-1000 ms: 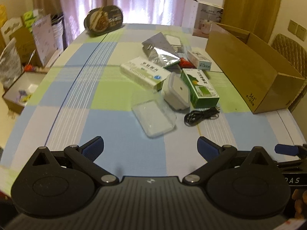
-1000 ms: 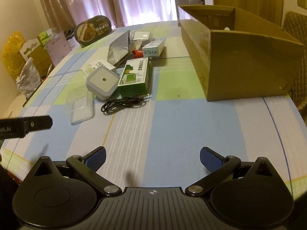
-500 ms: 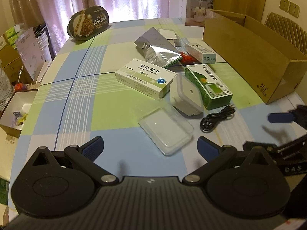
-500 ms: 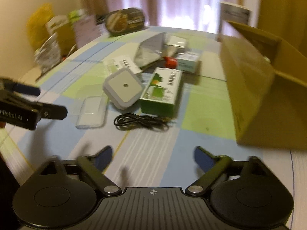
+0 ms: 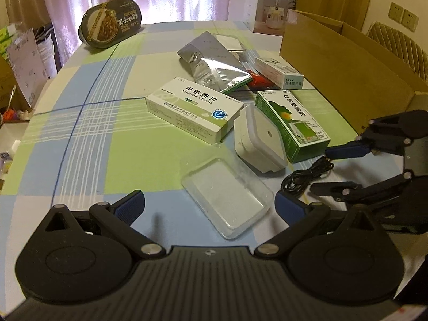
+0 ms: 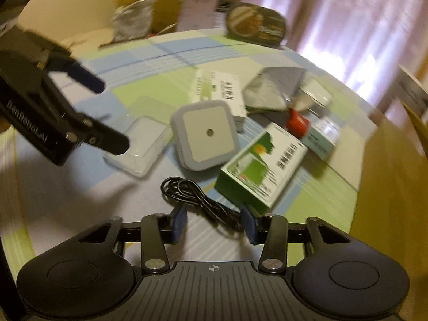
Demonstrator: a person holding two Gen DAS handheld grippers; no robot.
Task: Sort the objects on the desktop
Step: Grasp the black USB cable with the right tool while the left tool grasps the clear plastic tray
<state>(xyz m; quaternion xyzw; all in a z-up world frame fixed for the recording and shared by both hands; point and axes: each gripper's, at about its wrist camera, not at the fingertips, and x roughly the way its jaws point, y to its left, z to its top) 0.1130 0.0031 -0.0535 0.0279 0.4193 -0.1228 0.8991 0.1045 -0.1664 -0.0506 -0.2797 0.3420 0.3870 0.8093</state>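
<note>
Desktop items lie in a heap on the checked tablecloth: a white medicine box (image 5: 192,109), a square white night light (image 5: 259,141) (image 6: 206,133), a green box (image 5: 294,123) (image 6: 262,165), a silver foil pouch (image 5: 214,64) and a clear plastic case (image 5: 227,198) (image 6: 139,144). A coiled black cable (image 5: 305,176) (image 6: 203,200) lies in front of the green box. My right gripper (image 6: 214,223) (image 5: 339,168) is low at the cable, its fingers narrowed on either side of the cable's end but still apart. My left gripper (image 5: 210,206) (image 6: 107,112) stands wide open just before the clear case.
A tall open cardboard box (image 5: 347,67) (image 6: 388,174) runs along the right side. A small white-teal box (image 5: 278,73) and a red item (image 5: 258,80) sit behind the green box. A noodle bowl (image 5: 109,22) and a white carton (image 5: 272,8) stand at the far edge.
My right gripper has swung left and dropped to the black cable, and its fingers have narrowed. My left gripper has moved forward toward the clear case and stays open.
</note>
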